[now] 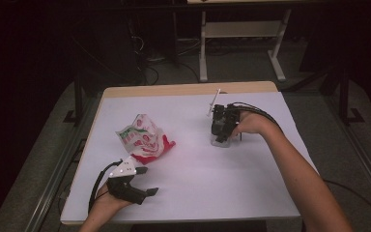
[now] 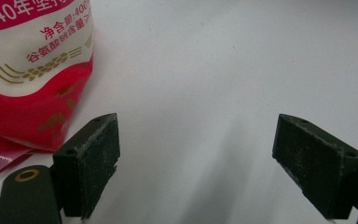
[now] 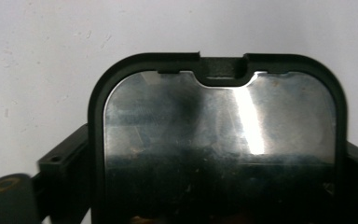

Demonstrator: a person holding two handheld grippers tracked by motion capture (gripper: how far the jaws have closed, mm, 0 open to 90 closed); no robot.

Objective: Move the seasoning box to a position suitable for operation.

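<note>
At table's near-left corner, left gripper (image 1: 147, 181) lies low on the white table (image 1: 188, 193), jaws spread wide with nothing between them. Its own view shows only bare surface between the two pads (image 2: 91, 161). A red-and-white food bag (image 1: 144, 138) sits crumpled just beyond it, near but not touching the jaws.

Right of centre, right gripper (image 1: 221, 137) points down onto a small dark-rimmed container (image 1: 222, 140) standing on the table, well apart from the bag. In the right gripper view the container (image 3: 216, 140), black rim around a shiny lid or insert, sits between the jaws, which flank its two sides at close to full spread. Cannot tell whether the pads already press on it.

Judged step: taking hold of the container; the grasp looks in progress, not confirmed. The next move calls for closing squarely on the rim's sides and lifting level, since the glossy surface may slip.

Hard to read: the container's depth and contents, hidden by the gripper from above and by glare close up. A thin white stick (image 1: 214, 101) rises behind the gripper; what it belongs to is unclear. The bag's print is cut off.
</note>
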